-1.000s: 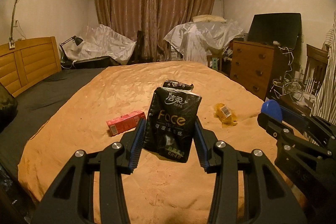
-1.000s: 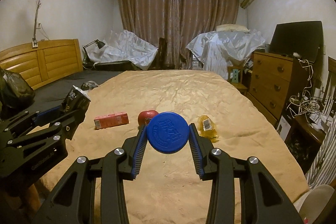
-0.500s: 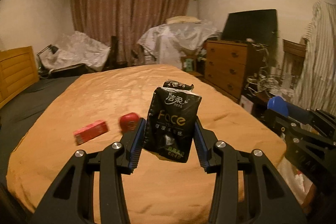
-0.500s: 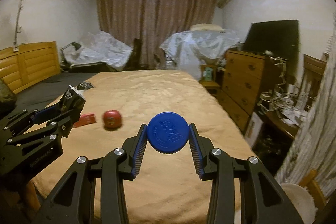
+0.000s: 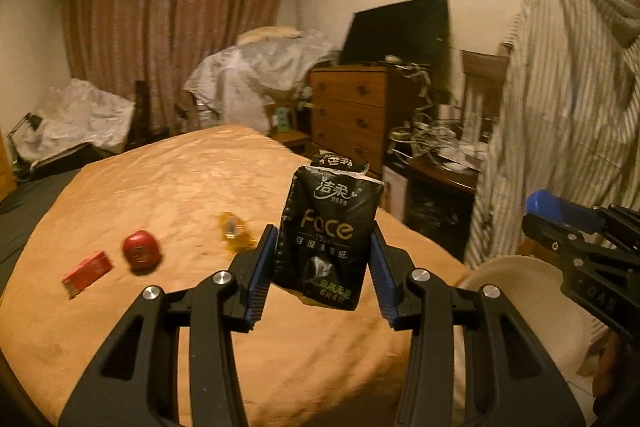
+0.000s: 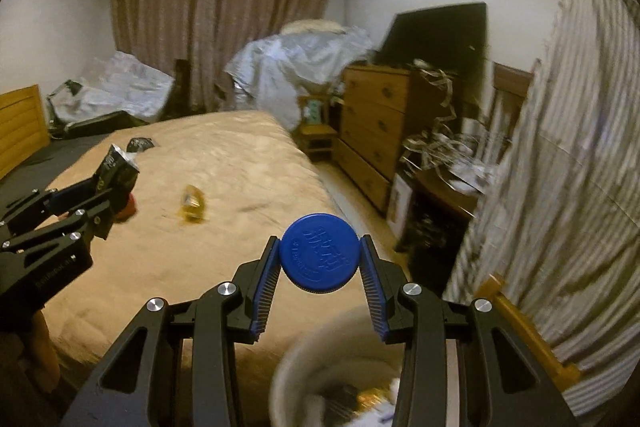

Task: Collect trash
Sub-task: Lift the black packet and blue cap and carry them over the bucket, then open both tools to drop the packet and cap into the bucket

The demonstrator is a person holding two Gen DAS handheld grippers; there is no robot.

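My left gripper is shut on a black tissue pack and holds it above the bed's right edge. My right gripper is shut on a blue bottle cap above a white trash bin that stands beside the bed; the bin also shows in the left wrist view. On the orange bedspread lie a red box, a red round object and a yellow wrapper. A black wrapper lies farther back.
A wooden dresser with a dark TV stands right of the bed. A low table with tangled cables is beside it. A striped garment hangs at the right. Covered furniture stands by the curtains.
Both grippers have swung right with their loads, from over the bed toward its right edge. The white bin has come into view below the right gripper.
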